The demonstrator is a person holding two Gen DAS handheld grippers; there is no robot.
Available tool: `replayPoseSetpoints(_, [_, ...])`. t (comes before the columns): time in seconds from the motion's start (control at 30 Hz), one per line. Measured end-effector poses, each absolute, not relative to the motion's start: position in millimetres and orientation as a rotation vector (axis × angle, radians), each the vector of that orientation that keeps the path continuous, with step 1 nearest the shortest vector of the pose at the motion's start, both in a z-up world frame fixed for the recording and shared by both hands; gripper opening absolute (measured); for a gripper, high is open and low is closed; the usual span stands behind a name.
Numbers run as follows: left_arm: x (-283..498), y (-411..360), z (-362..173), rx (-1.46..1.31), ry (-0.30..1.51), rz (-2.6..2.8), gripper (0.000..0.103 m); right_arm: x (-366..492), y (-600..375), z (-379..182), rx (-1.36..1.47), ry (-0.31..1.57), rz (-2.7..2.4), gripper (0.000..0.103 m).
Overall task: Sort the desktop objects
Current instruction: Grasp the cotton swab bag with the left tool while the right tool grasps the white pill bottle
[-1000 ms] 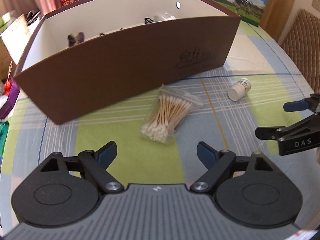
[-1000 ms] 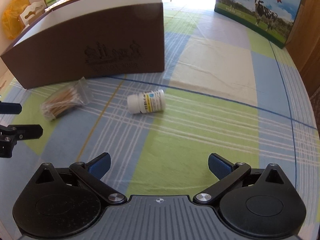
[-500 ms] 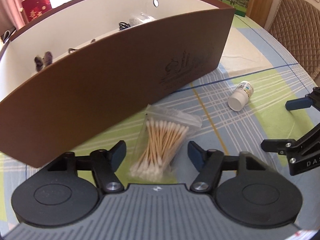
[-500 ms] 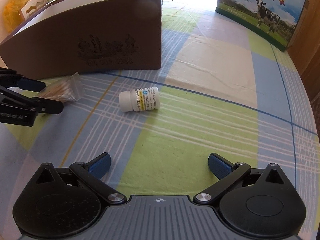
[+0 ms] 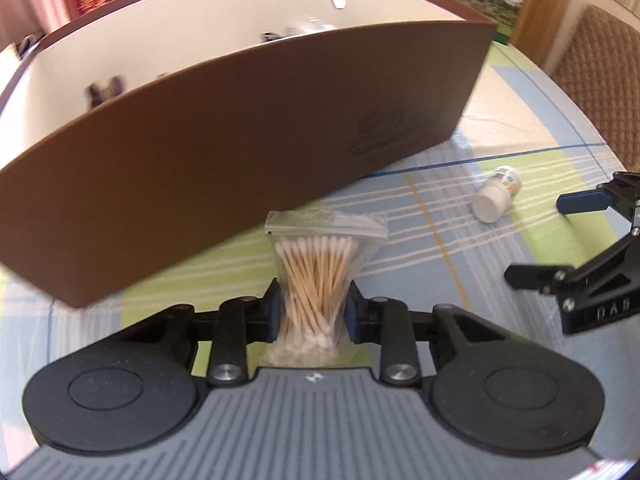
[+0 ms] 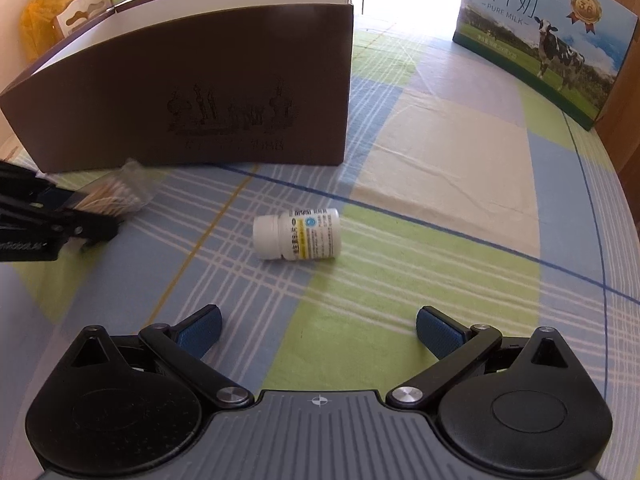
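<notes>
1. Cotton swabs in their clear zip bag (image 5: 316, 276) lie on the checked tablecloth (image 5: 440, 272) just in front of the brown box (image 5: 240, 136), probably because that open box is where the sorted things go (a few small items already show inside it, too blurred to name).
2. Left gripper (image 5: 312, 312) has the bag between its blue pads (image 5: 273, 312); the jaws are closing, and the pads already press the bundle in at its waist, so I judge the grip made, low on the sticks near the cotton tips.
3. It points steeply down at the cloth, fingers level on either side of the bag, whose sealed flap faces the box wall.
4. Right gripper (image 6: 318, 330) hangs with its jaws spread wide and nothing between them, tilted down toward the white pill bottle (image 6: 298, 234).
5. That bottle lies on its side, cap to the left in the right wrist view, apart from the box and from both grippers (likely the right hand's own pickup).
6. A milk carton (image 6: 540, 40) stands at the far edge, well clear.
</notes>
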State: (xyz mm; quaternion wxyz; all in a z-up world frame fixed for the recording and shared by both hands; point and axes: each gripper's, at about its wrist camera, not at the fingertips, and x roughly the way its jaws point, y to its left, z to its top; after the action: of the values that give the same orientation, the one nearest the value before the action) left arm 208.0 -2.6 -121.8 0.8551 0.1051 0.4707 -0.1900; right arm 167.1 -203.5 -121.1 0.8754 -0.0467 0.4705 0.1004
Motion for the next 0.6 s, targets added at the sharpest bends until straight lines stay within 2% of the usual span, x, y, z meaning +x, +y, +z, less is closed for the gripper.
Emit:
replayPoseSetpoints(0.17, [199,20,-121,0.181,1.005,-0.317,0.026,173,-198,-123,-0.108,0.943,0.242,0.100])
replayPoseSetpoints(0.3, [194,31,-120,0.164,1.013,-0.285,0.026,184,-191,-124,-0.112,0.915,0.260,0.092])
replayPoseSetpoints(0.4, [192,34,-120,0.161,1.017,-0.271,0.026,195,-187,-122,-0.115,0.906,0.270,0.081])
replayPoseSetpoints(0.57, [192,34,-119,0.163,1.019,-0.264,0.026,204,-187,-118,-0.120,0.907,0.280,0.054])
replayPoseSetpoints(0.6, [192,35,-119,0.164,1.019,-0.264,0.026,204,-188,-117,-0.120,0.907,0.280,0.052])
